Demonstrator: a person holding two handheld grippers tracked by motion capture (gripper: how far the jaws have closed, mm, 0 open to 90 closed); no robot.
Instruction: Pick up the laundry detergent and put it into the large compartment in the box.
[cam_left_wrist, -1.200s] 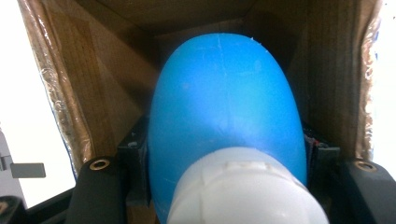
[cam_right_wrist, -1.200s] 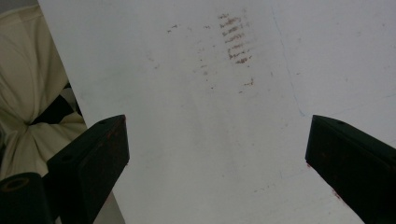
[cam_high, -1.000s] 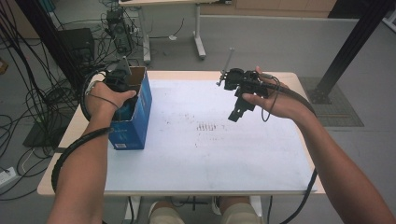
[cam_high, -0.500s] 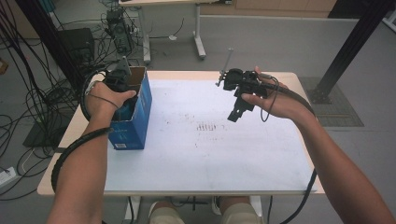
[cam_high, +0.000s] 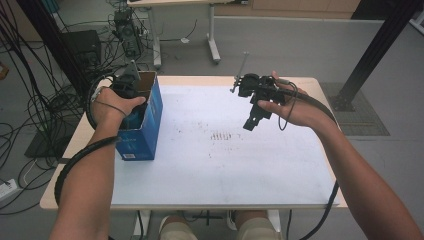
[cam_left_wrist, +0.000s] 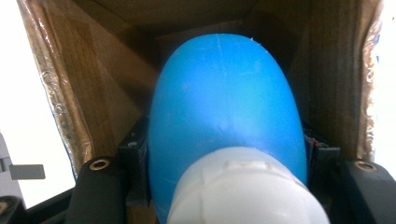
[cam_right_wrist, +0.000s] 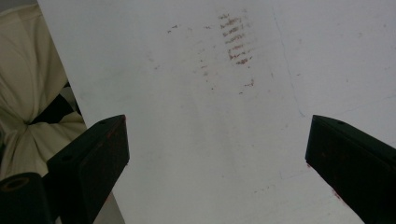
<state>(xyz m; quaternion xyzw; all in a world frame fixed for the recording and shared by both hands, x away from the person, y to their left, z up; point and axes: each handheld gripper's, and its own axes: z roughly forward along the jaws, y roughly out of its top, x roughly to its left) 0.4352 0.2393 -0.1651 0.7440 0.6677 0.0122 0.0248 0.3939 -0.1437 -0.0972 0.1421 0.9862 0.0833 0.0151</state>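
Left gripper down inside open blue carton at left edge of tabletop; left hand on top of it, cable looping back along forearm. In left gripper view: clamped on blue bottle w/ white cap nearest camera, bottle wedged between the two black jaws, brown cardboard walls close on both sides. Bottle body pointing deeper into carton, cap end toward gripper.

Right gripper held up off tabletop near far-centre, in right hand, tilted down toward surface, well apart from carton. In right gripper view: jaws spread wide, nothing between, just bare white tabletop w/ small patch of reddish-brown marks ahead. Same marks seen mid-tabletop in high view, just below/left of right gripper. Pale fabric at lower-left edge of right gripper view, beyond tabletop edge.

Carton upright, top flaps open, standing near left rim. Rest of surface white, faint scuffs.
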